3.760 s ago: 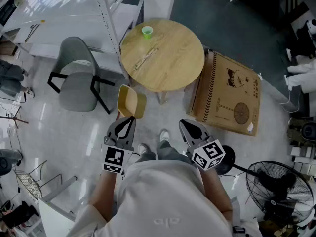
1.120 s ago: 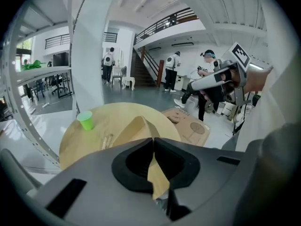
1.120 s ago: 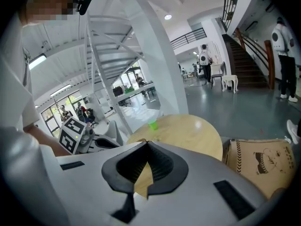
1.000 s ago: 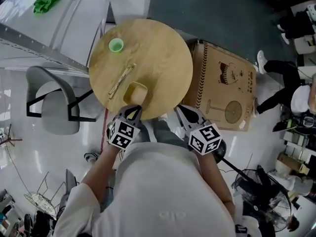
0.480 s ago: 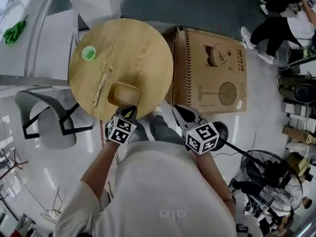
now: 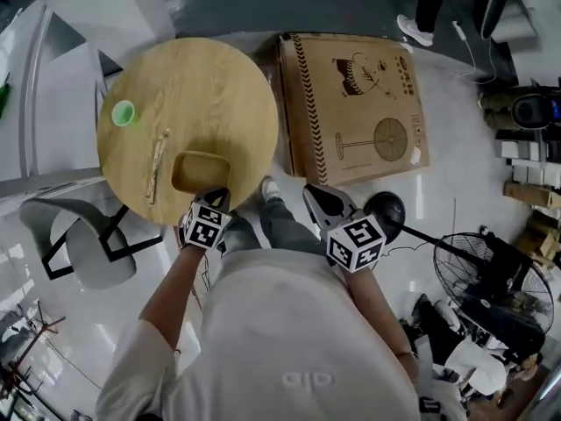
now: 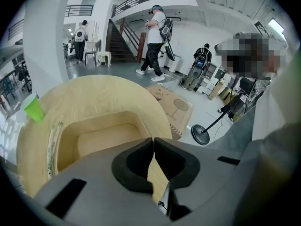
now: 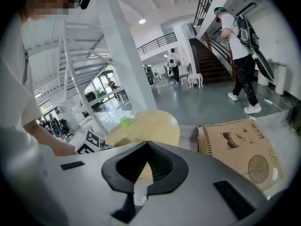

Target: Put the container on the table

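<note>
The container, a shallow rectangular wooden bowl, lies flat on the round wooden table near its front edge. My left gripper is shut on the container's near rim. In the left gripper view the bowl fills the space just ahead of the closed jaws of the left gripper. My right gripper hangs shut and empty off the table's edge, above the floor. In the right gripper view the right gripper has nothing in it, and the table lies beyond.
A small green cup and a thin wooden strip lie on the table left of the container. A flat cardboard box lies on the floor to the right. A grey chair stands at the left, a floor fan at the right.
The container hung in the air over the floor 3.8 s ago; now it rests on the table. Over the last second the view has shifted while the left gripper kept hold.
</note>
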The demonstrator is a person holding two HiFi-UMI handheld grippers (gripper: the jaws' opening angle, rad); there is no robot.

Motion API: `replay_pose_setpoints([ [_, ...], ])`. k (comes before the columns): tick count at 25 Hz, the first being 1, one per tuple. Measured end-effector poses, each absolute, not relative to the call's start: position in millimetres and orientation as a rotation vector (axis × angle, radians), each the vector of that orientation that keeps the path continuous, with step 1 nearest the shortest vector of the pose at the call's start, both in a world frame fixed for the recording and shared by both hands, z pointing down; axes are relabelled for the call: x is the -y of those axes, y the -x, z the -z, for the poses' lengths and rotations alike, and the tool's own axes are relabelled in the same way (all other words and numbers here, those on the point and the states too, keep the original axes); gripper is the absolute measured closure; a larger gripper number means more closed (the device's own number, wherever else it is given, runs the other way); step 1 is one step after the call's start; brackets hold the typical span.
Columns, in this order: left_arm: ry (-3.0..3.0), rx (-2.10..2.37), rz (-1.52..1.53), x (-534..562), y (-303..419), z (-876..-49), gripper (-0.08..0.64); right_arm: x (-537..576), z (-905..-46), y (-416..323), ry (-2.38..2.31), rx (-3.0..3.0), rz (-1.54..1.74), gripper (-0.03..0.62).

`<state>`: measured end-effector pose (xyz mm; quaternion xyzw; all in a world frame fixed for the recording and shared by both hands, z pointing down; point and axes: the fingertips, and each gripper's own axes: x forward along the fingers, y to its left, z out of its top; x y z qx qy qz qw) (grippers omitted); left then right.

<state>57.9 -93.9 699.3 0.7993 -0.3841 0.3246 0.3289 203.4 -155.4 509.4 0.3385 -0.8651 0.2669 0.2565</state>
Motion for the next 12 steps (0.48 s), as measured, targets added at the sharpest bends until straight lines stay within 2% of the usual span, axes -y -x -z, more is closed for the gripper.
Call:
replay_pose_setpoints([
  [12, -2.058, 0.962, -0.921, 88, -65, -712, 0.532, 152, -510, -227, -0.984, 2.331, -0.738, 0.566],
])
